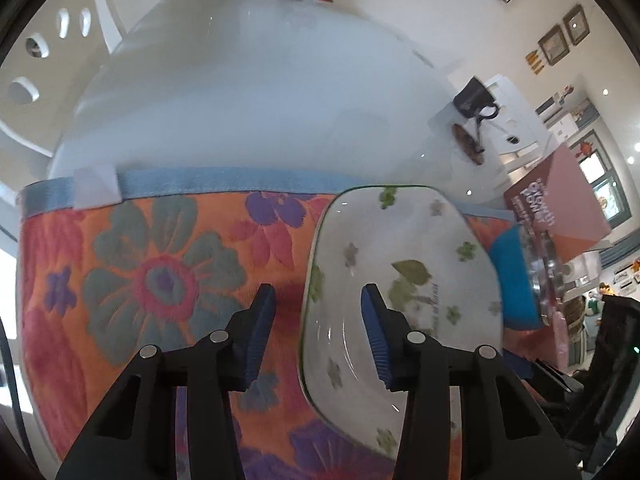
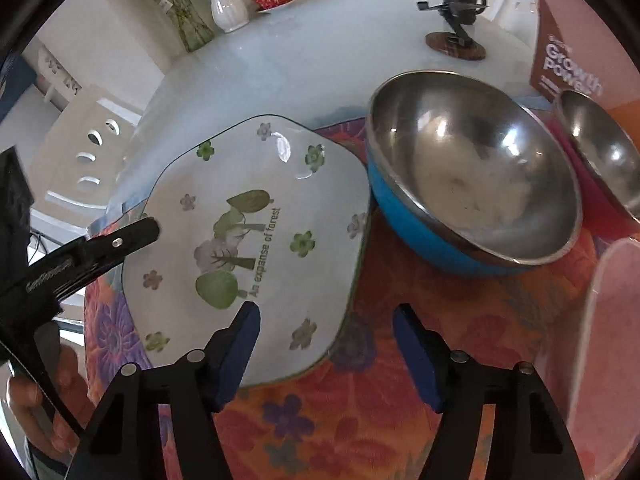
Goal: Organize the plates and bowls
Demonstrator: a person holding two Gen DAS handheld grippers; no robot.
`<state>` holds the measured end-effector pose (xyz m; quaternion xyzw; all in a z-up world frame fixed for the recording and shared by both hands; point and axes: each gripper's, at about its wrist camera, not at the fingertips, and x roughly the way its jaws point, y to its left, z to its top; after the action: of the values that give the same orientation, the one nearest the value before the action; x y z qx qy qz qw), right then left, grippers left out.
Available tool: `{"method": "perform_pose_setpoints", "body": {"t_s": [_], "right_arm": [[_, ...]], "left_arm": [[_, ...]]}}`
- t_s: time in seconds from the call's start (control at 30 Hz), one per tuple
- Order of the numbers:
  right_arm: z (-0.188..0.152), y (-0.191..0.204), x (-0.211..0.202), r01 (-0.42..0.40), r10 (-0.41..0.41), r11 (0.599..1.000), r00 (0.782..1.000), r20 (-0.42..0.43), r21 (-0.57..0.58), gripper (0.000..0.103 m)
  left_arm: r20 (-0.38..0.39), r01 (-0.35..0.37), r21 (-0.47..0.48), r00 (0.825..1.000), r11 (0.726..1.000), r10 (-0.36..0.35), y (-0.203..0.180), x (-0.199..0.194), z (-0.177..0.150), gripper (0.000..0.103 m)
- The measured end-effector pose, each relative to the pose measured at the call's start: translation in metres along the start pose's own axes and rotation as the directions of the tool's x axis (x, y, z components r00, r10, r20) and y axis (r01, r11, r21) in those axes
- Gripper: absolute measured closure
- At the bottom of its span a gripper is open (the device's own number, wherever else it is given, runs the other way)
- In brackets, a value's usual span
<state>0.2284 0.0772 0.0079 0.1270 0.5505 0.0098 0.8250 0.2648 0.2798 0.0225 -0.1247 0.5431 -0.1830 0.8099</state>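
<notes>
A: Stock chk. Plate (image 2: 256,240), forest print: flat on floral cloth (image 2: 372,412), tabletop (image 2: 280,60). Blue bowl (image 2: 472,184) just beside; 2nd steel bowl (image 2: 604,152) and pink dish (image 2: 612,360) apart.

B: Stacked?

A: None, seemingly; all left. Left hand-held gripper (image 1: 318,312): wide, straddles plate rim, holds nothing. Right hand-held gripper (image 2: 326,330): wide, empty.

the pink plate (image 2: 612,360) is cut off by the right edge, so only part of it shows. the small steel bowl (image 2: 604,148) is cut off there too. the book (image 2: 576,64) runs out of the picture, and its small words are too blurry to read. in the left wrist view the blue bowl (image 1: 516,280) is mostly hidden behind the white plate (image 1: 400,280) and looks smeared.
</notes>
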Motion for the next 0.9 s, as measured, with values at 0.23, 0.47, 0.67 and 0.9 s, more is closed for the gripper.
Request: {"method": "perform_pose_setpoints", "body": {"t_s": [0.23, 0.47, 0.67, 0.9], "right_arm": [[0.002, 0.011, 0.012, -0.007, 0.010, 0.993, 1.000, 0.026, -0.122, 0.047], [-0.006, 0.018, 0.009, 0.011, 0.004, 0.972, 0.998, 0.066, -0.234, 0.048], [-0.011, 0.022, 0.014, 0.025, 0.003, 0.950, 0.996, 0.087, -0.311, 0.052], [-0.028, 0.046, 0.010, -0.037, 0.056, 0.905, 0.998, 0.031, -0.423, 0.052]], "left_arm": [[0.017, -0.006, 0.056, 1.000, 0.998, 0.005, -0.005, 0.007, 0.004, 0.062], [0.025, -0.023, 0.176, 1.000, 0.984, 0.019, -0.021, 0.010, 0.009, 0.062], [0.103, -0.164, 0.233, 0.984, 0.959, 0.144, -0.036, -0.012, -0.009, 0.063], [0.102, -0.200, 0.126, 0.977, 0.972, 0.188, -0.009, -0.051, -0.042, 0.063]]}}
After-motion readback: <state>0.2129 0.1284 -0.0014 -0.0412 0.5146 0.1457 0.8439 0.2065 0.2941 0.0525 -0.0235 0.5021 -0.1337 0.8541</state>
